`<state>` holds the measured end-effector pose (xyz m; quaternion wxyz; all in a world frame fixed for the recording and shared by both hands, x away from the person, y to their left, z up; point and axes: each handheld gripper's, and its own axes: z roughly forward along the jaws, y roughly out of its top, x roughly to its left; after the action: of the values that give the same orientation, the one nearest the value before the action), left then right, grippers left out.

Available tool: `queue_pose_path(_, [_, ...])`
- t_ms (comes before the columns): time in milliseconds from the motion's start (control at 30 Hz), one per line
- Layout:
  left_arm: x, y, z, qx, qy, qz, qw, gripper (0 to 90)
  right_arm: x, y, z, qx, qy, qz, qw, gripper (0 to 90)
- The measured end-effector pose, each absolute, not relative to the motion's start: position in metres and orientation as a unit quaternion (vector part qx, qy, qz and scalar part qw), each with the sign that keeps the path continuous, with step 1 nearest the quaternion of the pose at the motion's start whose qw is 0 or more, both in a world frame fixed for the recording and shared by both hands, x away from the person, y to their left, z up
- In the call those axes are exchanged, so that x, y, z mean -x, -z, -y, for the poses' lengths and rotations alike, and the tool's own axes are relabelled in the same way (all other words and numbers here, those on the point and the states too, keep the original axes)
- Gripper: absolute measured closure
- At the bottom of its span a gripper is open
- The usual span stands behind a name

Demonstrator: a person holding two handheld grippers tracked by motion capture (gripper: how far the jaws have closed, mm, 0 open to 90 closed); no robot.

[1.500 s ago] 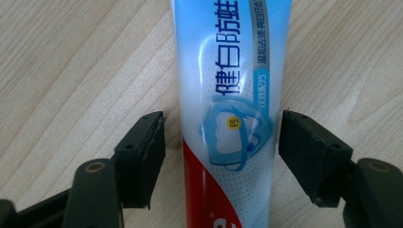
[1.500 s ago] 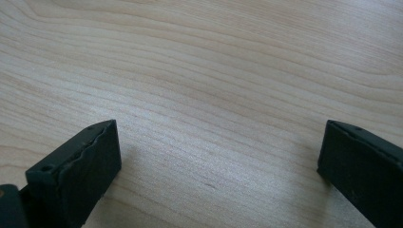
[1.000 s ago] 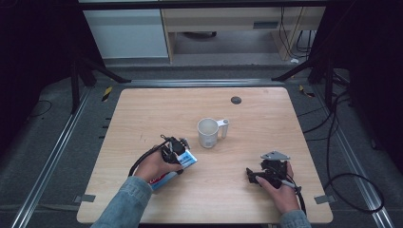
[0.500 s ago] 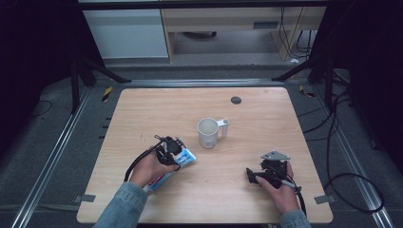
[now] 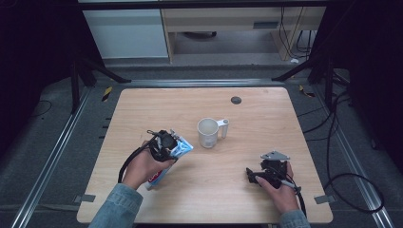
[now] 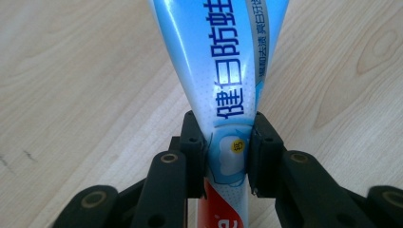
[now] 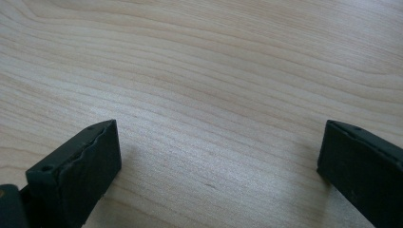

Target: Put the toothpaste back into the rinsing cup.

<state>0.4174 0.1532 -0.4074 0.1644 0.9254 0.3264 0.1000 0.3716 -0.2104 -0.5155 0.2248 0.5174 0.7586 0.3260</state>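
Toothpaste tube (image 6: 223,85) is now sitting pinched in the left gripper (image 5: 164,145) fingers, which closed on it a second ago, lifting at the desk's (image 5: 266,118) near left. Right gripper (image 7: 216,166) is resting unmoved, fingers wide, near right of the mug (image 5: 209,132).

One toothpaste tube (image 5: 172,156), one white mug (image 5: 209,132), two tools and one wooden table (image 5: 247,109) are present.
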Motion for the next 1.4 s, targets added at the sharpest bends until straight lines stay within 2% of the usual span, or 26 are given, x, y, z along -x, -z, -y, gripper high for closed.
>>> queue_pose_path(533, [-0.413,0.38,-0.149,-0.9,-0.141,-0.35,0.22,71.4,-0.371,0.515,0.21,-0.518,-0.326,-0.758,0.224,0.9])
queue_pose_path(767, [-0.411,0.372,-0.138,-0.879,-0.158,-0.36,0.27,71.4,-0.371,0.515,0.21,-0.517,-0.326,-0.759,0.224,0.9])
queue_pose_path(1400, [-0.412,0.364,-0.121,-0.857,-0.187,-0.366,0.311,71.6,-0.371,0.515,0.21,-0.518,-0.326,-0.759,0.224,0.9])
